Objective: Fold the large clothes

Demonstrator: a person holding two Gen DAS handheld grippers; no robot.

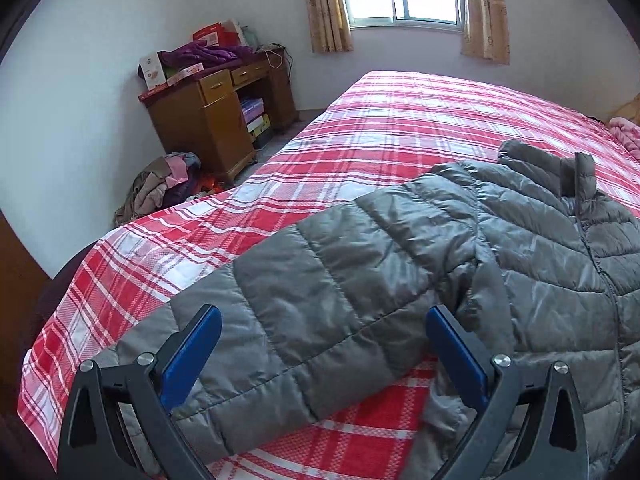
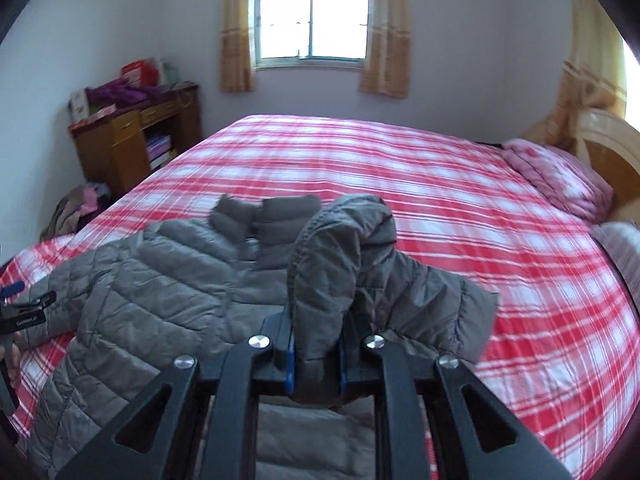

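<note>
Grey quilted puffer jacket (image 2: 168, 292) lies spread across the near part of the bed's red, white and grey plaid cover (image 2: 400, 184), collar toward the window (image 2: 312, 20). One sleeve (image 1: 280, 300) stretches out toward the bed's corner, and the left gripper (image 1: 324, 344) hangs over it with its blue-padded jaws wide apart, the sleeve beneath them but not pinched. The right gripper (image 2: 316, 356) is clamped on the other sleeve (image 2: 344, 248), which stands bunched and lifted above the jacket's body.

Writing is scarce: small white lettering on the black body of the left gripper, seen at the edge of the right wrist view, is too blurred to read. Printed boxes on the wooden desk (image 1: 208, 120) by the wall carry pictures and text too small to make out.
</note>
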